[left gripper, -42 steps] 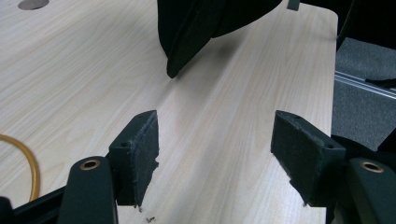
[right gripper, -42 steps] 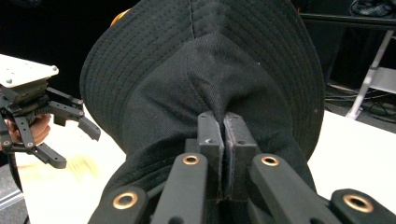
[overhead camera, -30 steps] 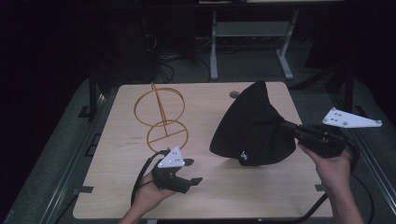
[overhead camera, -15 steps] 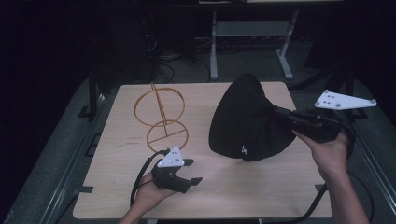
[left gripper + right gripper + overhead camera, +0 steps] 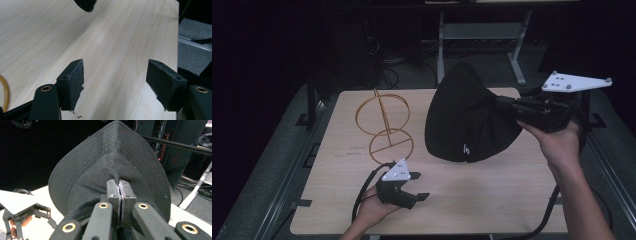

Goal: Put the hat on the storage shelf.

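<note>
Currently: hat (image 5: 469, 125) lifted clear of table (image 5: 492, 200).
Fabric is pinched by right gripper (image 5: 119, 192); left gripper (image 5: 115, 82) is wide open, empty; wire stand (image 5: 382, 125) unused.

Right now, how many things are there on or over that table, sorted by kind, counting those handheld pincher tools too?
Black hat: 1
Gold wire stand: 1
Handheld grippers: 2, the left gripper open over the table, the right gripper pinching the hat's fabric
Total: 4
</note>
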